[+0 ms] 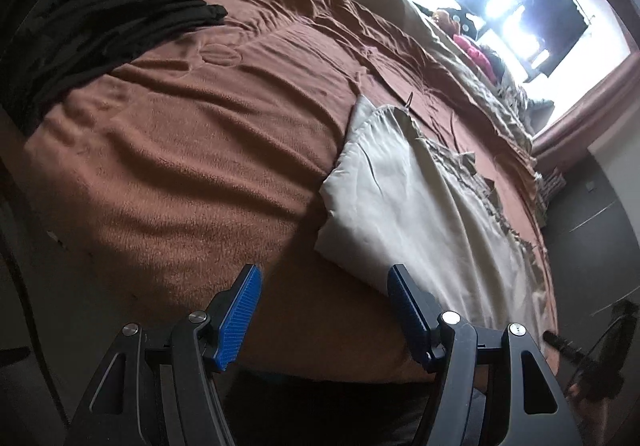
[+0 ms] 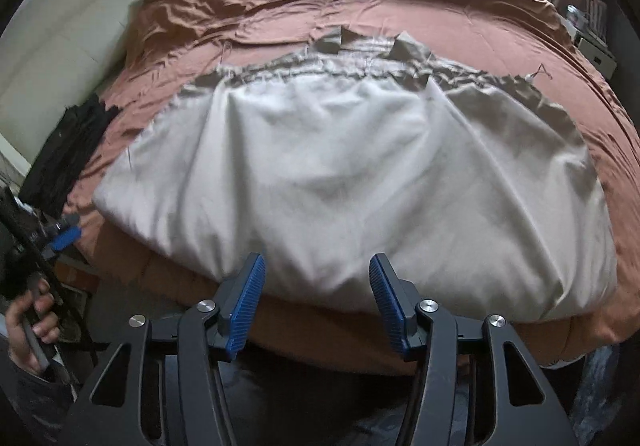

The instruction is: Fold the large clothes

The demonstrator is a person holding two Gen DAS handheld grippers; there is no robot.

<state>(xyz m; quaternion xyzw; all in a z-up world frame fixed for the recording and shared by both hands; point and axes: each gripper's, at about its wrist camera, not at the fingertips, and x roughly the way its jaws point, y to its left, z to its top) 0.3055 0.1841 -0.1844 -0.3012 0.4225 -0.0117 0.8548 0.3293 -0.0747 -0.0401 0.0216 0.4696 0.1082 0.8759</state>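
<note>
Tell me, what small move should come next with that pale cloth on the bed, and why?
Probably lower the right gripper onto the near edge of the pale grey-beige cloth and close on it. Both grippers are open and empty, and the cloth lies spread on the brown bedspread, its near edge just beyond the fingers.

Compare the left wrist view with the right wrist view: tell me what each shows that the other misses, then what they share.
Only the left wrist view shows the bright window and the open left claw from behind. Only the right wrist view shows the whole pale grey cloth spread out, the hand on the other handle, and the open right claw from behind. Both show the brown bedspread, the cloth and the black clothes pile.
</note>
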